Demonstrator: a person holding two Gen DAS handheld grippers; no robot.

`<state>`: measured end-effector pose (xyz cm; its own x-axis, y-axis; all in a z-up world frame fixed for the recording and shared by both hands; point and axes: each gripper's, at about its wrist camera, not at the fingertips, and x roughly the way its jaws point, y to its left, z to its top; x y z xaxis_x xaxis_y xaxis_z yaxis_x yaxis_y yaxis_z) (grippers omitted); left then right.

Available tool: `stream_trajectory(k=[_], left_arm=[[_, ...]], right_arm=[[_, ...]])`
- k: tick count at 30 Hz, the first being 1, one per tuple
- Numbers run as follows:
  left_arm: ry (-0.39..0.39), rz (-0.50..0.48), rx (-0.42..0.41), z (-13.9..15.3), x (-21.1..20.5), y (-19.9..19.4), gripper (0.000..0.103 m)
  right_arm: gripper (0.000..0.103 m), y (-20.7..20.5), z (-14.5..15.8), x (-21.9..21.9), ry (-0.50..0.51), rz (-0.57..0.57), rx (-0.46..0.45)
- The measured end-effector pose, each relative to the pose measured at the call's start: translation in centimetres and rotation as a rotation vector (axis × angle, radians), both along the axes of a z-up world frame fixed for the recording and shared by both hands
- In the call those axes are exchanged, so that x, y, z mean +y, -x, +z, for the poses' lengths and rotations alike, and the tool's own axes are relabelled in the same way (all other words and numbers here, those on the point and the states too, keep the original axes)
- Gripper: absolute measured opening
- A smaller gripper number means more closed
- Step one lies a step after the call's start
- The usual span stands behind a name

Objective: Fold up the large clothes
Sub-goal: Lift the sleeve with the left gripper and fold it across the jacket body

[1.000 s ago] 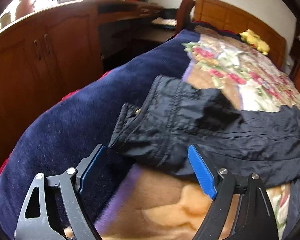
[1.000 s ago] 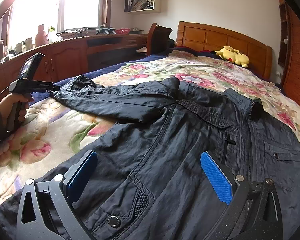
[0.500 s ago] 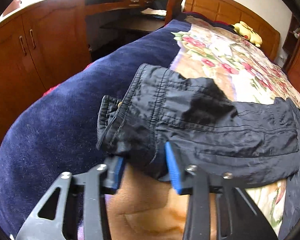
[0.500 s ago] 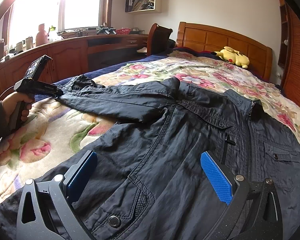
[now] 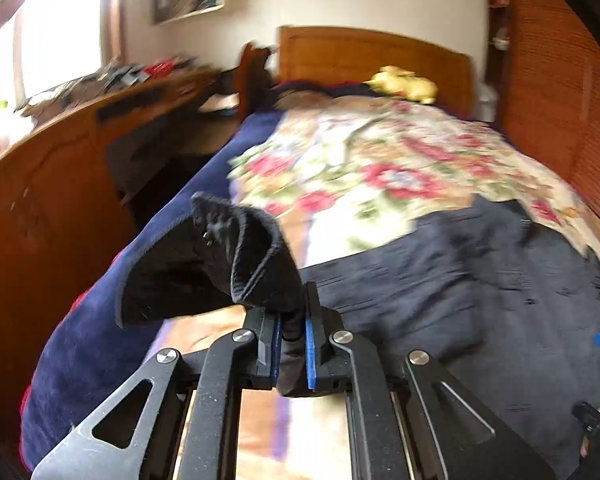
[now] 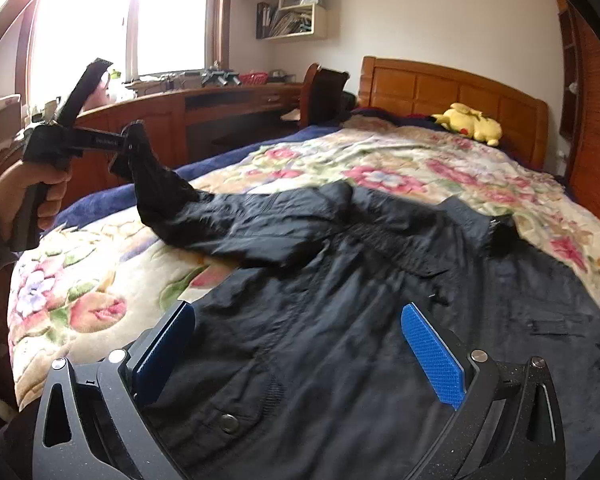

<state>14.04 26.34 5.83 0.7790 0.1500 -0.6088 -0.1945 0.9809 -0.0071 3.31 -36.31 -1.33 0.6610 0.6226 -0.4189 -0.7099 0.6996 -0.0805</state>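
Note:
A large black jacket lies spread on the bed, front up, with a zip pocket and snap buttons showing. Its sleeve stretches out to the left. My left gripper is closing tight on the sleeve's cuff, blue pads pressing the cloth, and the cuff stands lifted off the blanket. In the right wrist view a hand holds that left gripper raised at the far left, with the sleeve hanging from it. My right gripper hovers open over the jacket's lower front, nothing between its pads.
The bed carries a floral blanket over a navy one. A yellow plush toy lies by the wooden headboard. A wooden desk and cabinets run along the left, with a chair; a wooden wardrobe stands at the right.
The left gripper closed on the sleeve cuff, then rose and swung back, lifting the sleeve off the blanket. The right gripper stayed open and rose slightly over the jacket.

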Motion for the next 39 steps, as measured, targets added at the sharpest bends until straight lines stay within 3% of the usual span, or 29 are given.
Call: stream_trajectory(k=[9, 20, 32, 39], left_arm=[[-0.048, -0.242, -0.062, 4.5, -13.3, 0.2, 0.009], [-0.050, -0.460, -0.074, 4.8, -25.1, -0.3, 0.008], [-0.019, -0.510, -0.047, 2.4, -29.6, 0.4, 0.009], [-0.019, -0.461, -0.052, -1.4, -29.1, 3.4, 0.023]], right_arm=[[0.103, -0.9, 1.1, -7.7, -0.037, -0.120, -0.022], [0.103, 0.4, 2.4, -14.5, -0.082, -0.277, -0.053], [0.103, 0.2, 2.7, -15.6, -0.114, -0.323, -0.022], [0.103, 0.3, 2.6, -15.8, -0.131, -0.308, -0.014]])
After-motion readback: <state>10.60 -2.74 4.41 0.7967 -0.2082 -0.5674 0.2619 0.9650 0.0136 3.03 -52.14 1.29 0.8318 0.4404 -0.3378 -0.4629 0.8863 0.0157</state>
